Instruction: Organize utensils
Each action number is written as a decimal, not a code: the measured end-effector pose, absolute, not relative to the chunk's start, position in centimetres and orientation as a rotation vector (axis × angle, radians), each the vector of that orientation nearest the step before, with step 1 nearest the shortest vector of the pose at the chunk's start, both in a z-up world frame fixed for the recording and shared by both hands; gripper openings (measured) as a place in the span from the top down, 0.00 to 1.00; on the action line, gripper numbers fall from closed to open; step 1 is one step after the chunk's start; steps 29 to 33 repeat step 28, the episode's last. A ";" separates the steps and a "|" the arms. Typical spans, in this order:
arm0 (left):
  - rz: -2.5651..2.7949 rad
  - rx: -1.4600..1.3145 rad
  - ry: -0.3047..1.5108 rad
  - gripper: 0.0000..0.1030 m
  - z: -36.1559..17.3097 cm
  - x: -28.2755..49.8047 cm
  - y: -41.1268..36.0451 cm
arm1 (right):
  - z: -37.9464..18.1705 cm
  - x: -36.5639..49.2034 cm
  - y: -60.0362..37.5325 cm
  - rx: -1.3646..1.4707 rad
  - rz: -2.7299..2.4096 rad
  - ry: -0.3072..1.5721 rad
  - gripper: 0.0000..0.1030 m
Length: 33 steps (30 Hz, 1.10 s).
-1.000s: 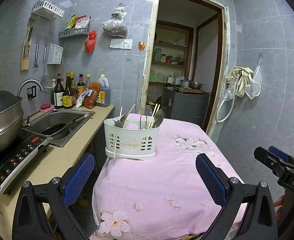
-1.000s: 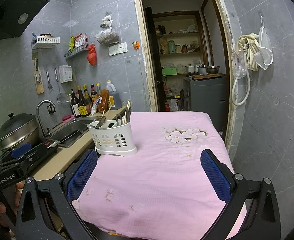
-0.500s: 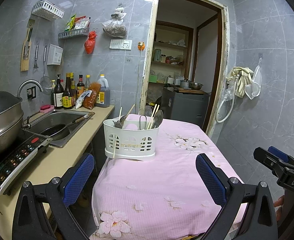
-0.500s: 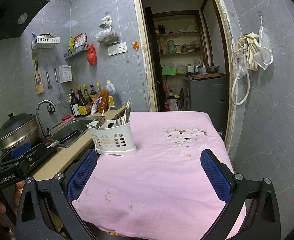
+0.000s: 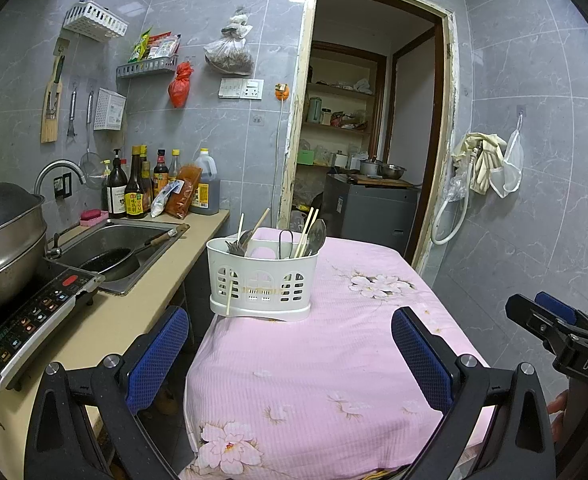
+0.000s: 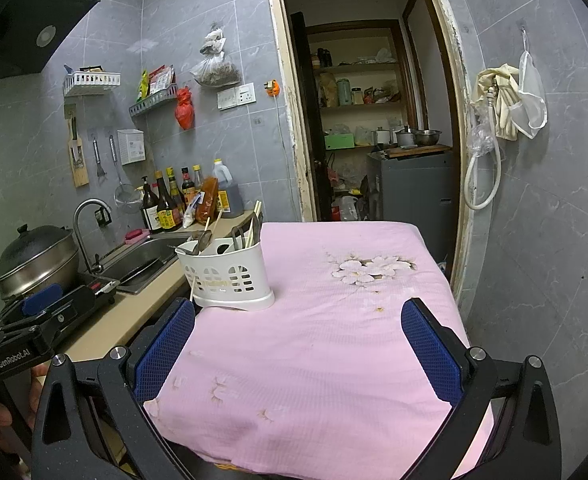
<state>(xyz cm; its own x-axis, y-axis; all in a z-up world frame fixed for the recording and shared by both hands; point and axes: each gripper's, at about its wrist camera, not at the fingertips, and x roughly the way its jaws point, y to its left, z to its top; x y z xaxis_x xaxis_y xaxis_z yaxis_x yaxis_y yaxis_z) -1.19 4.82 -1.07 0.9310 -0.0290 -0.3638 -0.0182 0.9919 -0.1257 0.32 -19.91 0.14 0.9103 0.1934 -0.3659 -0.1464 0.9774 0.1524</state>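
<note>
The left gripper [image 5: 290, 348] hangs with its blue-padded jaws spread wide and nothing between them, above the near end of the bench draped in a pink floral cloth [image 5: 325, 368]. Straight ahead of those jaws, slightly left of their midline and well beyond the fingertips, stands the white slotted plastic utensil caddy [image 5: 262, 280], upright on the cloth near the bench's left edge. Wooden chopsticks [image 5: 306, 230], a metal spoon [image 5: 317, 236] and other metal utensils stick up out of it, and one thin wooden stick [image 5: 228, 294] hangs down outside its front wall.

The right gripper [image 6: 299, 346] is likewise released, jaws fully apart and holding nothing, over the same pink cloth. From here the caddy sits ahead and toward the left finger, just beyond that finger's blue pad [image 6: 164, 350].

Further left of both sets of jaws runs a beige kitchen counter [image 5: 106, 320] carrying a steel sink [image 5: 114, 244] with a dark frying pan [image 5: 110, 260] in it, an induction cooker [image 5: 30, 320] under a large steel pot [image 5: 2, 240], and a row of sauce bottles [image 5: 134, 188] against the grey tiled wall.
</note>
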 end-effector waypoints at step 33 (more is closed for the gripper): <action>0.032 -0.107 0.371 0.01 -0.8 -0.6 4.0 | -0.9 0.3 -19.6 0.124 0.180 0.405 0.01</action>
